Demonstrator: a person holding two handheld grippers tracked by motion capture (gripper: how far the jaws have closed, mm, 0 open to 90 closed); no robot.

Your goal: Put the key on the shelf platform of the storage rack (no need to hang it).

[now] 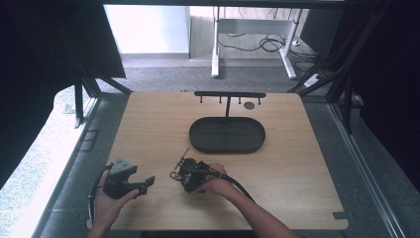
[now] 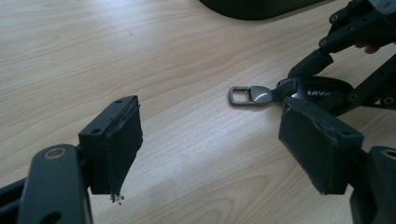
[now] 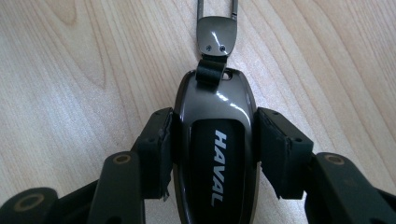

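Observation:
A dark glossy car key fob (image 3: pixel 215 140) marked HAVAL lies on the wooden table, with a short strap and a metal clasp (image 3: pixel 216 35) at its far end. My right gripper (image 3: pixel 215 149) is shut on the key fob, one pad pressed on each side. In the high view the right gripper (image 1: pixel 179 173) sits near the table's front middle, held by a hand. The left gripper view looks at the clasp (image 2: pixel 250 95) and the fob (image 2: pixel 322 91) from the side. My left gripper (image 2: pixel 217 149) stands open with nothing between its pads, low at the front left (image 1: pixel 146 182).
A black oval tray (image 1: pixel 227 135) lies at the table's middle, behind the grippers. Behind it stands a black T-shaped rack (image 1: pixel 229 95) with small hooks. The table's front edge (image 1: pixel 228 229) is close to both hands.

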